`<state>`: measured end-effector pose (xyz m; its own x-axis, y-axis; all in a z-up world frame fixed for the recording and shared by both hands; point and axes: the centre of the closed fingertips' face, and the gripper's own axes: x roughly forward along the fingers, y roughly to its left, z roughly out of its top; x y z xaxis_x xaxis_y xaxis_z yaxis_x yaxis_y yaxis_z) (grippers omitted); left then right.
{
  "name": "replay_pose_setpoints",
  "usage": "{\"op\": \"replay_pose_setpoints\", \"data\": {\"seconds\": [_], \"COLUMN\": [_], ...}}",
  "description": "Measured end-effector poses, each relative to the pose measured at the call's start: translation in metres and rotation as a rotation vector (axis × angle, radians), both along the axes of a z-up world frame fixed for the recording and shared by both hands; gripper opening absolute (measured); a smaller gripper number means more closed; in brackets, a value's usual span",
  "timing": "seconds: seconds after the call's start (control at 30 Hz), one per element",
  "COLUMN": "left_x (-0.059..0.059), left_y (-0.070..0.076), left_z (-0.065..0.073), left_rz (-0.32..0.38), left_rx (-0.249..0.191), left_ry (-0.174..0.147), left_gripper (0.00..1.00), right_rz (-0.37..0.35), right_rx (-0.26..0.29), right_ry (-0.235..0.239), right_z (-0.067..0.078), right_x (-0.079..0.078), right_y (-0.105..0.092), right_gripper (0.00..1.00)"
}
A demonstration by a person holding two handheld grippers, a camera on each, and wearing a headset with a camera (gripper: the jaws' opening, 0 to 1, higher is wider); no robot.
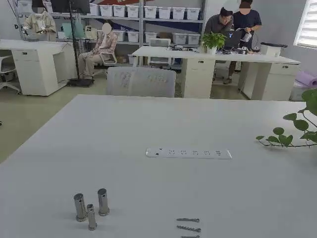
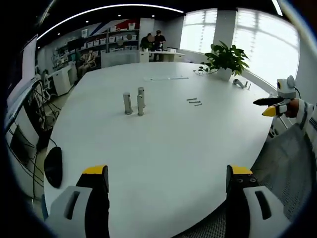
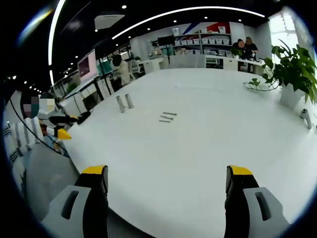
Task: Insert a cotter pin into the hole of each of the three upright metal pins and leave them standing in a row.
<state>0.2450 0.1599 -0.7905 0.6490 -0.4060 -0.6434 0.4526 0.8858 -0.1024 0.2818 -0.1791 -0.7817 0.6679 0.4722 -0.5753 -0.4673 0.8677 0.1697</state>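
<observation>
Probably thin, light and slippery, the cotter pins (image 1: 188,224) by the near edge of the counter (image 1: 237,188) want pinching mid-shank, while left claw (image 2: 167,171) and right claw (image 3: 167,171) stand spread, empty.

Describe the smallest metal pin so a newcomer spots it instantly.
On the white table, left of the cotter pins, three upright metal pins stand clustered. The smallest pin is the front one, nearest the person, slimmer and shorter than the other two.

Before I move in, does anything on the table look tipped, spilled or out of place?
Nothing is tipped or damaged. The three pins stand upright but bunched in a cluster, not in a row. The three cotter pins lie loose, side by side, to their right in the head view.
</observation>
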Motion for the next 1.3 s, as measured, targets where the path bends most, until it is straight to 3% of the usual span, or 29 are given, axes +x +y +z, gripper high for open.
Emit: {"op": "replay_pose_setpoints", "data": {"seconds": [0.3, 0.83, 1.07, 1.3], "left_x": [-0.002, -0.007, -0.007, -0.008], "left_y": [0.002, 0.0, -0.004, -0.001], "left_z": [-0.002, -0.01, -0.009, -0.014], "left_rz": [0.004, -0.005, -0.019, -0.011], "left_rx": [0.014, 0.035, 0.035, 0.034], "left_ry": [0.009, 0.041, 0.032, 0.046], "left_gripper": [0.99, 0.99, 0.99, 0.99], "right_rz": [-0.012, 0.023, 0.029, 0.03], "right_rx": [0.002, -0.01, -0.017, -0.016], "right_ry": [0.024, 0.022, 0.029, 0.029], "right_z": [-0.006, -0.003, -0.005, -0.004], "right_x": [0.003, 0.006, 0.004, 0.004], "right_y": [-0.001, 0.003, 0.005, 0.006], "right_gripper": [1.0, 1.0, 1.0, 1.0]}}
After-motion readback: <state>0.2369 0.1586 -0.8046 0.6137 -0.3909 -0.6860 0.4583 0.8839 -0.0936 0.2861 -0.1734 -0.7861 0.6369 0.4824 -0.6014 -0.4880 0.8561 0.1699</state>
